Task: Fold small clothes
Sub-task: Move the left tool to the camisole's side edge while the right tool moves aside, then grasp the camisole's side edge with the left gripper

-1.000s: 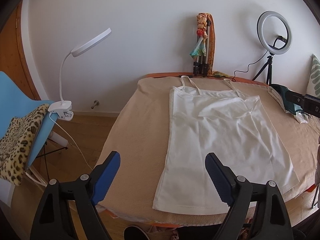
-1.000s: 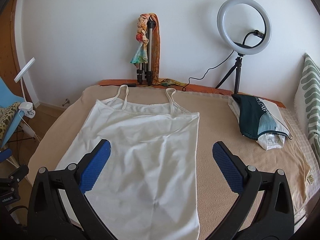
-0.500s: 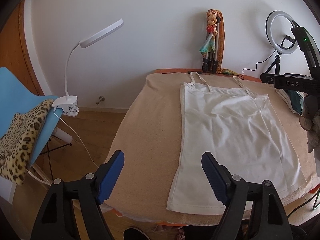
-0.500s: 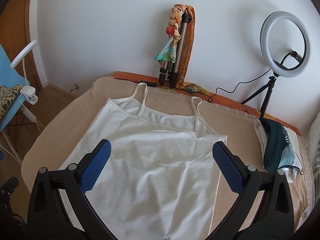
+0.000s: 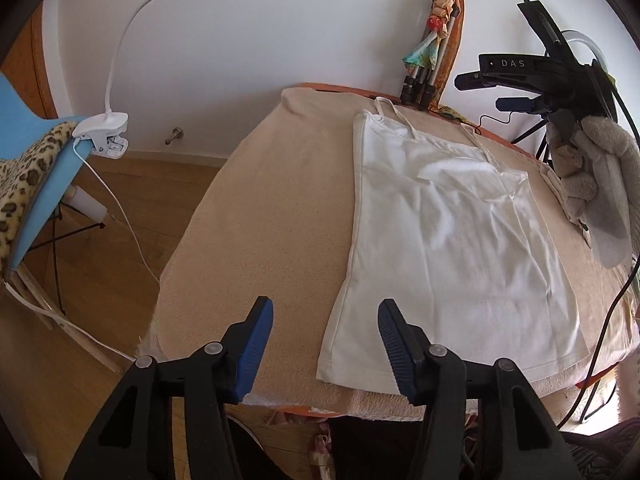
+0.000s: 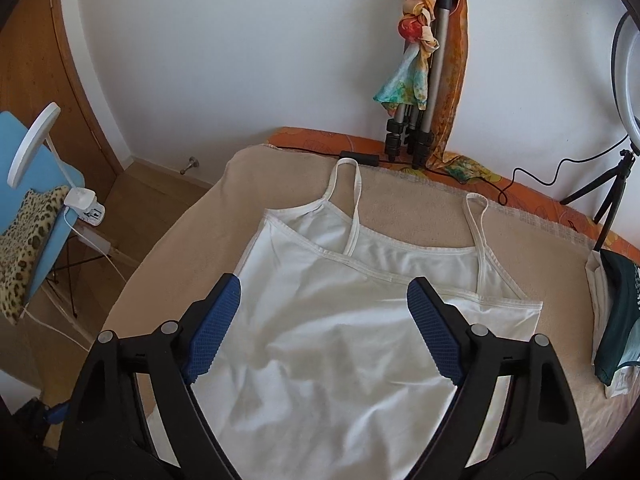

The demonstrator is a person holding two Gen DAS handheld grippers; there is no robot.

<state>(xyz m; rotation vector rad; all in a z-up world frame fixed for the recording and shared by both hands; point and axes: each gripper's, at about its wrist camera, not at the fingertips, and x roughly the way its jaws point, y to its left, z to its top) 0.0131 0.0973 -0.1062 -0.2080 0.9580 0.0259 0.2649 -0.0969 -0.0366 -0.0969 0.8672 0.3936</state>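
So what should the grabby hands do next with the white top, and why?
Probably lower the left gripper onto the bottom left corner of the white top and pinch it. The top lies flat and unfolded on the tan blanket, both grippers are open and empty, and the right gripper already hovers near the straps.

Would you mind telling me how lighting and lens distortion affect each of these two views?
Left wrist view: bright light washes out folds on the white strappy camisole; fisheye bows the beige towel-covered table. Right wrist view: softer, with shadow beneath the right gripper; the wall edge curves, corners vignette black.
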